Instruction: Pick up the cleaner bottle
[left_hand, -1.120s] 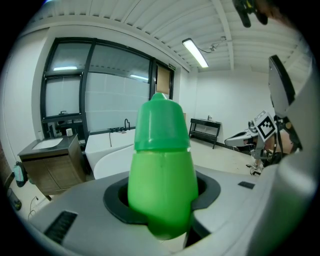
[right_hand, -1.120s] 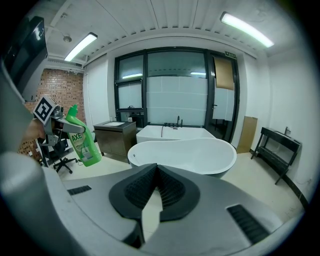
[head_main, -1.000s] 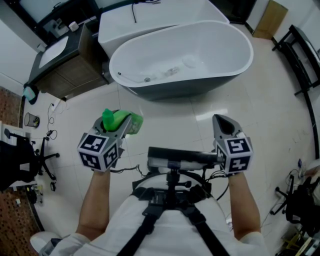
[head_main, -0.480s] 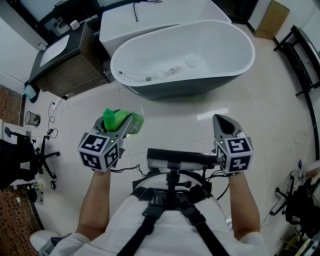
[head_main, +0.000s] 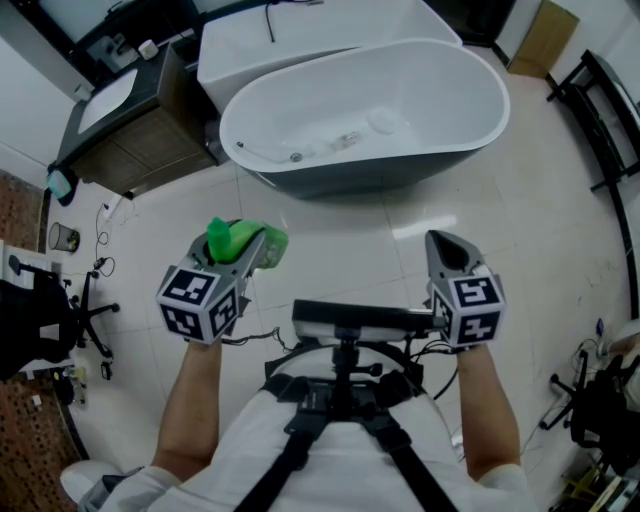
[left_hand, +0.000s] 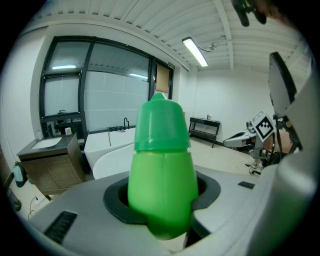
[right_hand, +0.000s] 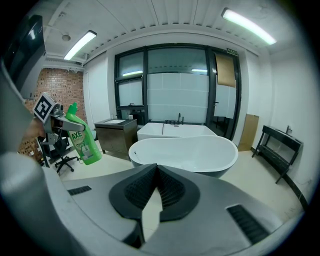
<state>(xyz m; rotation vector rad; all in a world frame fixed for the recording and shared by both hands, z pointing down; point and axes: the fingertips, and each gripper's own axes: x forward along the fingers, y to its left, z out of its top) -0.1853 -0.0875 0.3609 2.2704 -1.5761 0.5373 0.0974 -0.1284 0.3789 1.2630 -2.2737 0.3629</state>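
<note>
The green cleaner bottle (head_main: 240, 240) is held off the floor, with my left gripper (head_main: 250, 255) shut on it. In the left gripper view the bottle (left_hand: 162, 170) fills the middle, cap end away from the camera, its body clamped between the two dark pads. The right gripper view shows the same bottle (right_hand: 82, 142) tilted at the left, a white label on its side. My right gripper (head_main: 447, 250) hovers level with the left one and points at the bathtub (head_main: 380, 178). Its jaws (right_hand: 154, 192) are shut and hold nothing.
The oval white bathtub (right_hand: 185, 150) stands on the tiled floor just ahead, with a rectangular white tub (head_main: 300, 40) behind it. A dark vanity cabinet (head_main: 130, 130) is at the left, an office chair (head_main: 40, 320) lower left, a black rack (head_main: 610, 110) at the right.
</note>
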